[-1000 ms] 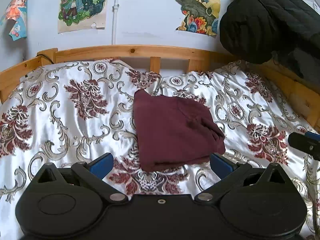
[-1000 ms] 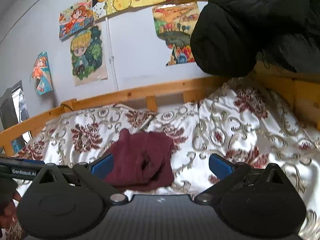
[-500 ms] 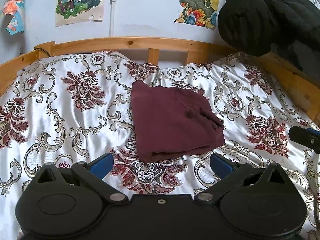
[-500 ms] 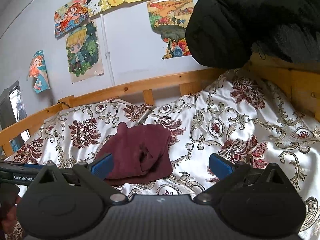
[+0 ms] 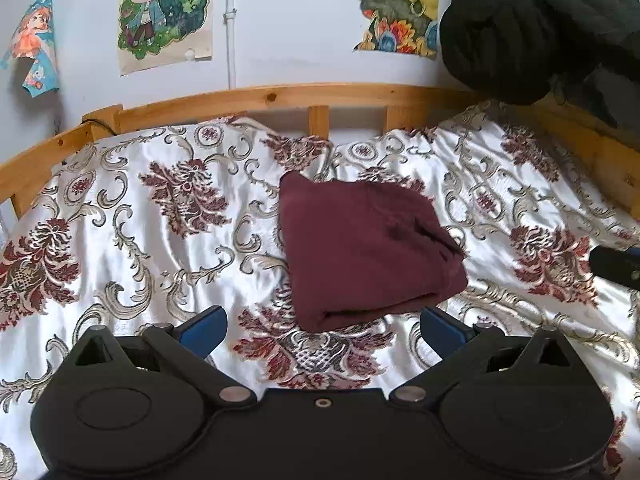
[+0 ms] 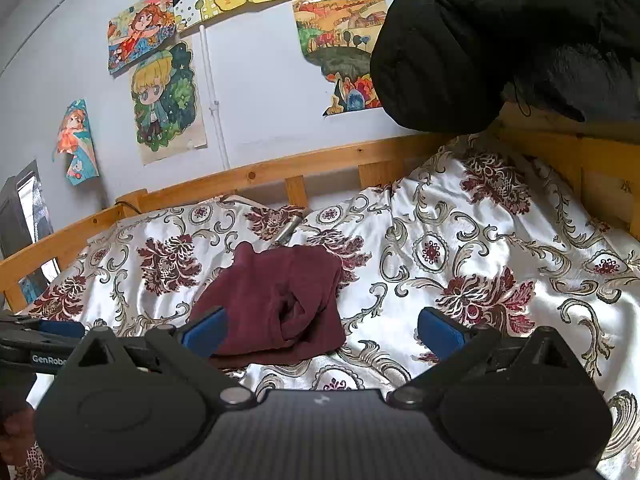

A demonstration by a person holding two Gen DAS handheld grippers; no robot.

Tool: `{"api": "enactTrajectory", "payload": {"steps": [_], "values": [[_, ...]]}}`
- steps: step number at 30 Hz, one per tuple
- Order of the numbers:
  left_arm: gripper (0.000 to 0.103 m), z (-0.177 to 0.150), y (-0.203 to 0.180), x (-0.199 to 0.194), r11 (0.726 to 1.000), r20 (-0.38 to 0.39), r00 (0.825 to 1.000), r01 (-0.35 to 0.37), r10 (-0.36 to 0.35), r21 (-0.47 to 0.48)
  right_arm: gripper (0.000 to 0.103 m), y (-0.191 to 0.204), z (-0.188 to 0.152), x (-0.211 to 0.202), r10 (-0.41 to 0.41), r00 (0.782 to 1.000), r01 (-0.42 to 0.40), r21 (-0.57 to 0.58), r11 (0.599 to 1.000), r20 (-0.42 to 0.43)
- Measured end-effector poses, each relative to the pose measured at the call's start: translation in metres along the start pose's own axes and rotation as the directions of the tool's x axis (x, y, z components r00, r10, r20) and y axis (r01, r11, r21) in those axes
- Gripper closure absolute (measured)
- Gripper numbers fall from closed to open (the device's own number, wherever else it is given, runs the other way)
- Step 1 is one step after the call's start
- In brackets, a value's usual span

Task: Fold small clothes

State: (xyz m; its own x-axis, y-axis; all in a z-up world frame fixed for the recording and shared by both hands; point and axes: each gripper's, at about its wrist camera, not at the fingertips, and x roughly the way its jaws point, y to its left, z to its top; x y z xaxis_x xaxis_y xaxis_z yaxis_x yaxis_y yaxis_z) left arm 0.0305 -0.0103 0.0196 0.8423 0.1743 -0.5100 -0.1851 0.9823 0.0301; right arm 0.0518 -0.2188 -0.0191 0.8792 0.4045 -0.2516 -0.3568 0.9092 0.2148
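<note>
The maroon garment (image 5: 366,248) lies folded into a compact bundle on the floral bedspread (image 5: 132,216), at 12 o'clock from the left gripper (image 5: 322,326), just beyond its tips. That gripper's blue fingers (image 5: 204,326) stand wide apart and hold nothing. Only the left wrist view shows the flat top face and the layered fold edge at the bundle's near side. The right wrist view shows a puckered crease on the bundle's right flank, with the garment (image 6: 276,304) at 11 o'clock from the right gripper (image 6: 322,328), whose jaws also gape wide and empty. Its left finger overlaps the cloth's near corner; whether they touch cannot be told. The left gripper (image 6: 40,340) is cut off at 9 o'clock there. A black jacket (image 6: 500,40) hangs at 1 o'clock, partly out of frame.
</note>
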Motion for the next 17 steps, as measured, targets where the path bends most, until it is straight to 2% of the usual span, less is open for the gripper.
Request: {"api": "enactTrajectory", "payload": {"steps": [17], "values": [[0.001,-0.002,0.0035,0.0018,1.0,-0.016,1.0,0.009,-0.01,-0.028,0.0,0.0012,-0.0017,0.0025,-0.002,1.0,0.002,-0.002,1.0,-0.021]]}}
